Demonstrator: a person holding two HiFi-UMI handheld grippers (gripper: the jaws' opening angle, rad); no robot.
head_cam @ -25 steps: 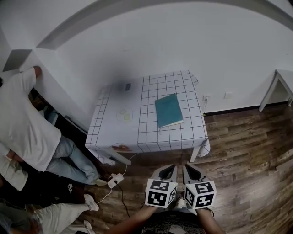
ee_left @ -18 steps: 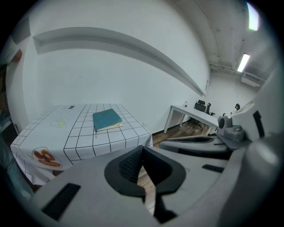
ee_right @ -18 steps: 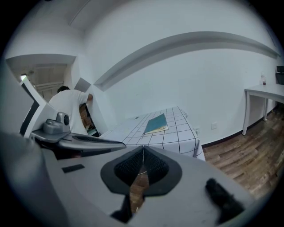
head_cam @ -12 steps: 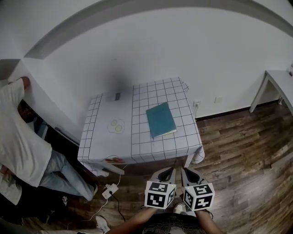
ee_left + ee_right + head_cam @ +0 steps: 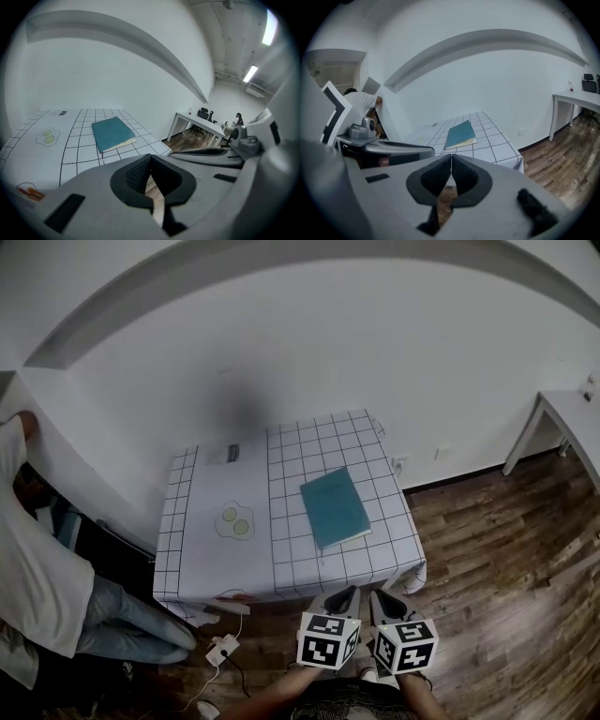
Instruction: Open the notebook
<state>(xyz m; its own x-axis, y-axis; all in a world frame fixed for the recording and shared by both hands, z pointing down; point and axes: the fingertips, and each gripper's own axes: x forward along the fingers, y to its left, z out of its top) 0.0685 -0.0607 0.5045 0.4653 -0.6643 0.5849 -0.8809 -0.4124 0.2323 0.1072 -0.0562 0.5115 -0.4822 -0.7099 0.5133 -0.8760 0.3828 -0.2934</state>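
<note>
White wall and dark wooden plank floor (image 5: 487,549) surround a small table under a white cloth with a black grid (image 5: 202,559). On that cloth lies the closed teal notebook (image 5: 335,507), flat on the table's right half, with its pale page edge showing on the near side. Left of it, and apart from it, a fried-egg print (image 5: 234,520) marks the cloth. Both my claws hang before the table's near edge, short of the notebook. My left gripper (image 5: 150,157) has its jaws pressed together on nothing, and my right gripper (image 5: 451,157) is likewise closed and empty. A person in a white shirt (image 5: 33,568) is at far left.
</note>
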